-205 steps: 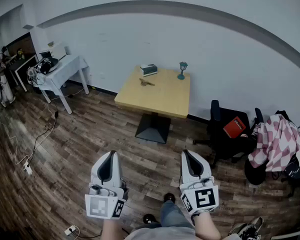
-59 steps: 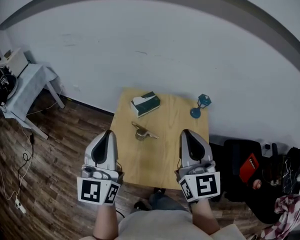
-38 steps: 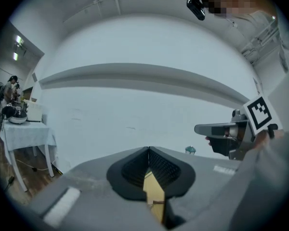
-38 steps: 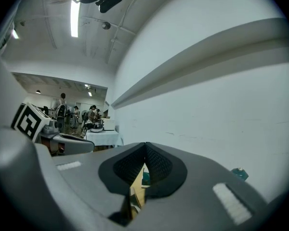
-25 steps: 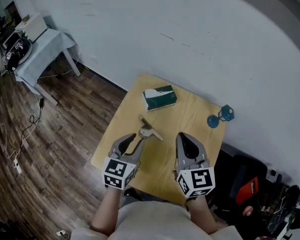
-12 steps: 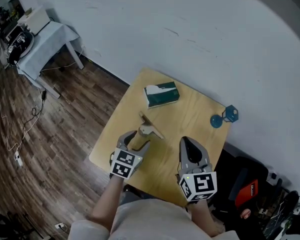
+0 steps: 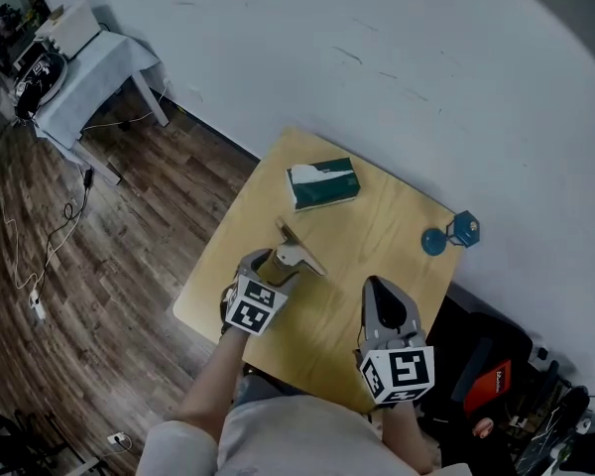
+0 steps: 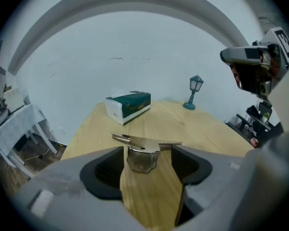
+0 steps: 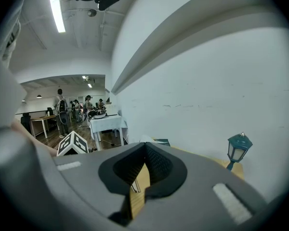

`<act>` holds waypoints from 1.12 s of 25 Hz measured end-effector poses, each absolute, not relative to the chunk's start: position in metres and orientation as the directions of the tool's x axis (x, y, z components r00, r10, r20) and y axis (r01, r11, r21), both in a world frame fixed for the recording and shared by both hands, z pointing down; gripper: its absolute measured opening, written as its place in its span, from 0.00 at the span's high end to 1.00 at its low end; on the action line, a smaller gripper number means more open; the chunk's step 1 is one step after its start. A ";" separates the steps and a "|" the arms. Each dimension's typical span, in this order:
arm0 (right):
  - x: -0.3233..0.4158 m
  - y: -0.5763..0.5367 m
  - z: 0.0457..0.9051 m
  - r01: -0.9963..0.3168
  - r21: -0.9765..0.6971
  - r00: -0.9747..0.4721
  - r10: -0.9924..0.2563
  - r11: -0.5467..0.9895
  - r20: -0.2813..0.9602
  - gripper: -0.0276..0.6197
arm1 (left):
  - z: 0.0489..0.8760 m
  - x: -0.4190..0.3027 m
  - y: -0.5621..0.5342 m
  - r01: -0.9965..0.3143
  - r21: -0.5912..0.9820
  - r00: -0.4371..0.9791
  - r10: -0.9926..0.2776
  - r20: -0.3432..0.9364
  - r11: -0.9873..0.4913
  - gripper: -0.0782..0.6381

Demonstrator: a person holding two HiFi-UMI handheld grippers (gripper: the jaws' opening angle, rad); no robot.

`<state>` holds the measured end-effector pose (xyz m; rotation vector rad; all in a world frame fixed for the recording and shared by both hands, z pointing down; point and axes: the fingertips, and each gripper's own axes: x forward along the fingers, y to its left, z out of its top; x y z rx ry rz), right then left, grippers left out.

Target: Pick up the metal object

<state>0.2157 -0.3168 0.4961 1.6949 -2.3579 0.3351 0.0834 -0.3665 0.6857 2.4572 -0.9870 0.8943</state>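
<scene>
My left gripper (image 7: 266,266) is spreading its fingers around the metal object (image 8: 143,160), untouched near the table's (image 7: 377,216) left edge, to straddle it for a grip, while my right gripper (image 7: 380,288) waits near the front edge with its fingers pressed together.

The left gripper (image 7: 267,266) is held forward, jaws being opened (the metal object (image 8: 142,159) sits between them, ungripped). The right gripper (image 7: 379,288) is held back, jaws closed.
</scene>
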 end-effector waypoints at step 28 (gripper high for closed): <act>0.236 -0.334 0.521 -0.956 -0.094 -0.293 -0.888 0.278 0.353 0.95 | 0.729 0.107 -0.389 -0.603 0.081 0.579 -0.366 0.729 -0.794 0.43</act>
